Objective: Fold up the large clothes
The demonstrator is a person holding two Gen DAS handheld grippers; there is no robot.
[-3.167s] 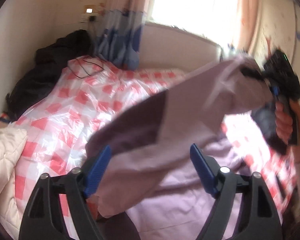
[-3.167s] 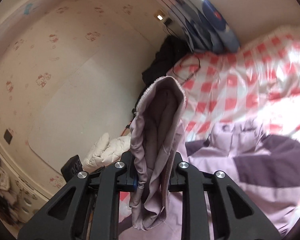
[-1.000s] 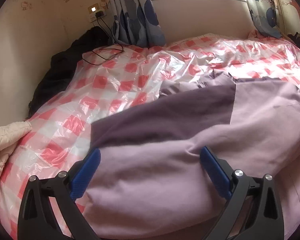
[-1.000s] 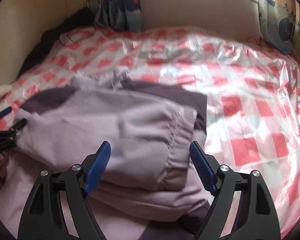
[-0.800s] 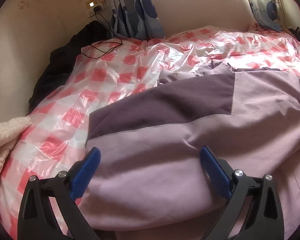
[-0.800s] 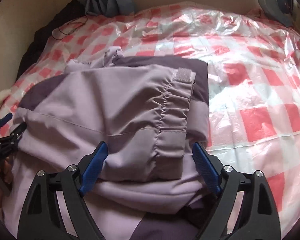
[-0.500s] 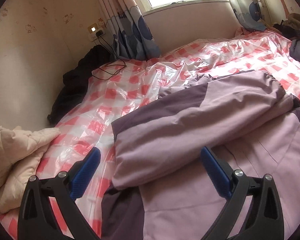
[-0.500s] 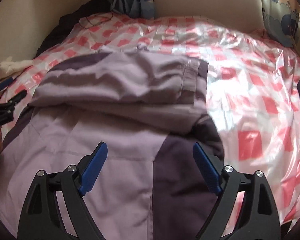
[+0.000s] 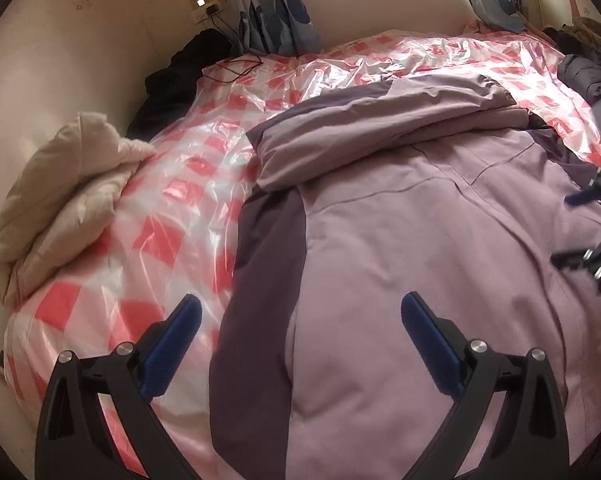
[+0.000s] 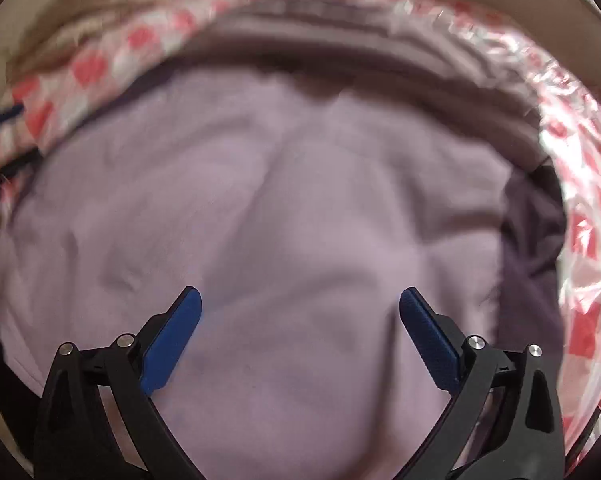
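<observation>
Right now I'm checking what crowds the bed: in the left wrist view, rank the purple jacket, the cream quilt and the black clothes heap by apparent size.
1. purple jacket, by far the largest.
2. cream quilt.
3. black clothes heap, though it lies farther away, so its rank is unsure.

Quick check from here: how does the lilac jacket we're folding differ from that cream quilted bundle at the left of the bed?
The lilac jacket lies spread mid-bed with a sleeve folded across its far end; the cream quilted bundle is crumpled in a heap at the bed's left edge by the wall. The jacket is two-tone, lilac with dark purple panels; the bundle is plain cream. Both rest on the red-checked plastic sheet.
</observation>
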